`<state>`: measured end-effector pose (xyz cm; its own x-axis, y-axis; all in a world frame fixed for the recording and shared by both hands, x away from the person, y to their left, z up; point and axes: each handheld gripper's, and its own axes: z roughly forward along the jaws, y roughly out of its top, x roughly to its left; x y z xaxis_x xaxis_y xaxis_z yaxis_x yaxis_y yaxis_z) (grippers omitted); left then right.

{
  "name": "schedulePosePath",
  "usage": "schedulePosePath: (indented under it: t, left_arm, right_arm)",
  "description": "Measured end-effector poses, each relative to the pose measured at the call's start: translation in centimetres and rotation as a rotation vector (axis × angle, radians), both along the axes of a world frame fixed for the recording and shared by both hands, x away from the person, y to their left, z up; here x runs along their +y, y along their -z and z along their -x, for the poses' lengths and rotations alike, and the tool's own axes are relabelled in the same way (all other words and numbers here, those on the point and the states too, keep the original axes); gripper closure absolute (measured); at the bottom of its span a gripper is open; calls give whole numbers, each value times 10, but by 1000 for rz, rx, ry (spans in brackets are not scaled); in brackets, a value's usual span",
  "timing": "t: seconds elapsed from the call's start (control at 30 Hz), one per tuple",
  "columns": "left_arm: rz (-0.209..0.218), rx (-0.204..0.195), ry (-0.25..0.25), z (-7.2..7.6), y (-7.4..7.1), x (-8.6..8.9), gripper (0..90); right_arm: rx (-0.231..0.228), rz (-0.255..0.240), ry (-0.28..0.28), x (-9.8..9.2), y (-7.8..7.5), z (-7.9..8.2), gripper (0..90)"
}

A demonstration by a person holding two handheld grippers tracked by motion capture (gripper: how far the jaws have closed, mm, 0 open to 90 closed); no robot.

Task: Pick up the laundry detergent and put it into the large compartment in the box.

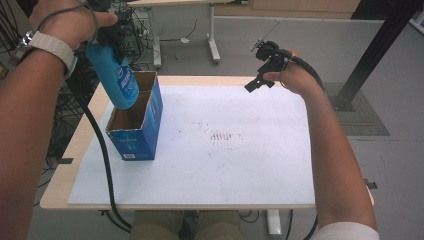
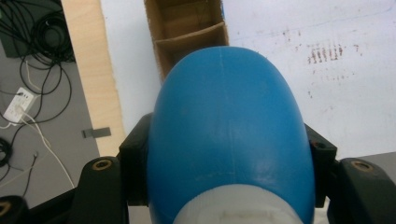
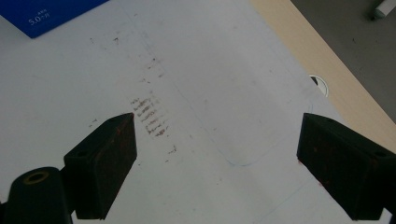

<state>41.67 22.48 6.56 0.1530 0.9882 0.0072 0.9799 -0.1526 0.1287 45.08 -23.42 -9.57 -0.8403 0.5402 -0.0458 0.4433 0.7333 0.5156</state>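
Over the box (image 1: 135, 131), L gripper (image 2: 224, 154) clamps blue bottle (image 1: 116, 75); R gripper (image 3: 217, 158) jaws spread wide, holding nothing, above mat (image 1: 225, 165).

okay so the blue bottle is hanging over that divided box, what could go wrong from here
1. The blue bottle hangs tilted over the cardboard box; its base could catch the divider or rim.
2. The box stands loose near the table's left edge, and the right tongs are open and away from it, so a bump might tip or shift it.
3. The left tongs grip only the rounded top, so it may slip.
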Motion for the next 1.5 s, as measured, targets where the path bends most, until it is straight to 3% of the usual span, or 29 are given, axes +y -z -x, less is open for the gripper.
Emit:
schedulePosePath:
  t: [0.6, 1.03, 1.5]
  left_arm:
    - [11, -2, -31, -6, 15, 13, 380]
    - [1, 5, -32, -12, 28, 11, 379]
    - [0, 16, -30, -20, 52, 12, 378]
  right_arm:
    - [0, 2, -3, 2, 1, -1, 121]
    - [6, 4, 2, 1, 1, -2, 122]
    - [11, 8, 6, 1, 4, -3, 122]
